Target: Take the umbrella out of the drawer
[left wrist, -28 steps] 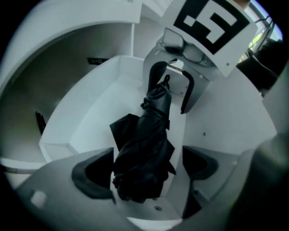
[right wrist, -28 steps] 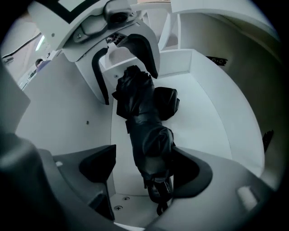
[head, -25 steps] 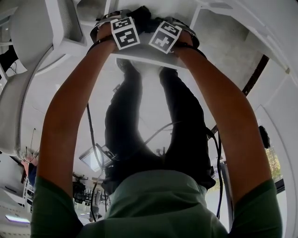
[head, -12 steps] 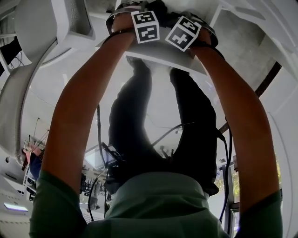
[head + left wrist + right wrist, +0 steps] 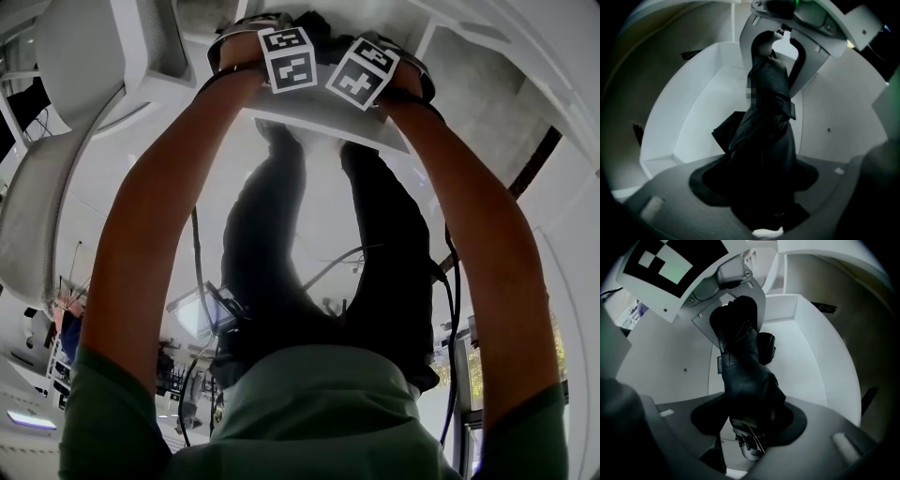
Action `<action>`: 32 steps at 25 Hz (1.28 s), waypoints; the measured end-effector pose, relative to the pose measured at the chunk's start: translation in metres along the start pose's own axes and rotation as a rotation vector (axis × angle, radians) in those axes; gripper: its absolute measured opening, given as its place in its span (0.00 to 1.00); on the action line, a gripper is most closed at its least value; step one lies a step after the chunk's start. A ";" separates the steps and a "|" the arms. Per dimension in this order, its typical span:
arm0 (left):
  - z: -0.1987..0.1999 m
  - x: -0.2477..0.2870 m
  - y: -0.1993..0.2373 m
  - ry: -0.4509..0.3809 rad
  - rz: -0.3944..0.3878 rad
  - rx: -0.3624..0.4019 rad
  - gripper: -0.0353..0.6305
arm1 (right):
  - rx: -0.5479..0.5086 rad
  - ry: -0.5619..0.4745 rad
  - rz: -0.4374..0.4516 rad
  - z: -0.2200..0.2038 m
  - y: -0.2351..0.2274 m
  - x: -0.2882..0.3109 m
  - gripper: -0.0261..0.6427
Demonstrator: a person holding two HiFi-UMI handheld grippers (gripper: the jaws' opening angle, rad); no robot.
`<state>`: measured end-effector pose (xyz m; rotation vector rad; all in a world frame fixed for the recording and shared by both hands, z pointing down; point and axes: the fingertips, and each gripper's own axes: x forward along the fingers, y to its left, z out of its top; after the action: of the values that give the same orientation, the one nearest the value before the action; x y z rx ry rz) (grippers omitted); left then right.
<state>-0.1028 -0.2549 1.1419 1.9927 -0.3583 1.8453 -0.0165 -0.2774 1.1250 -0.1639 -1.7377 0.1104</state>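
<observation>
Status: grasp stage, extraction not started.

- Left claw (image 5: 759, 197): the jaws have just been closing. The folded black umbrella (image 5: 764, 126) fills the gap between them, so it reads as clamped on it.
- Right claw (image 5: 750, 427): the jaws have also just been closing. The umbrella's other end, with a bit of metal showing, sits between them and looks gripped.
- The two claws face each other along the umbrella. Each gripper view shows the other claw at the far end.
- The umbrella is inside the white drawer (image 5: 679, 126), with drawer walls around it in both gripper views. Can't tell if it rests on the drawer floor or is just off it.
- In the head view your arms are straight down and the marker cubes (image 5: 289, 58) sit side by side. The umbrella isn't visible there.

Done, as far as I can see: the drawer is open and you have both ends in hand.

Left: lift it over the walls and bring it out.

My read on the lift: raise both hands together and keep it level. The fabric looks slick, so a lopsided pull could let one end slide out. Watch the near wall on the way up.
</observation>
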 end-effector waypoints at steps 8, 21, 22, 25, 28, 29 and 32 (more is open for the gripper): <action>-0.005 -0.070 -0.002 0.005 0.022 0.004 0.53 | -0.018 -0.021 -0.069 0.018 0.002 -0.056 0.37; 0.011 -0.224 -0.009 -0.033 0.107 0.055 0.53 | 0.003 -0.055 -0.140 0.045 0.027 -0.217 0.37; 0.012 -0.236 -0.010 -0.034 0.115 0.063 0.53 | 0.008 -0.061 -0.148 0.047 0.029 -0.229 0.37; 0.018 -0.273 -0.013 -0.039 0.144 0.087 0.53 | 0.019 -0.081 -0.175 0.050 0.035 -0.264 0.37; 0.025 -0.313 -0.016 -0.048 0.180 0.106 0.53 | 0.022 -0.103 -0.206 0.053 0.040 -0.301 0.37; 0.027 -0.327 -0.017 -0.050 0.193 0.112 0.53 | 0.021 -0.110 -0.218 0.053 0.041 -0.315 0.37; 0.036 -0.367 -0.020 -0.058 0.231 0.130 0.53 | 0.018 -0.130 -0.257 0.055 0.045 -0.355 0.37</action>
<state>-0.0973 -0.2831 0.7734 2.1749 -0.5172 1.9977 -0.0096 -0.2932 0.7633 0.0820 -1.8715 -0.0524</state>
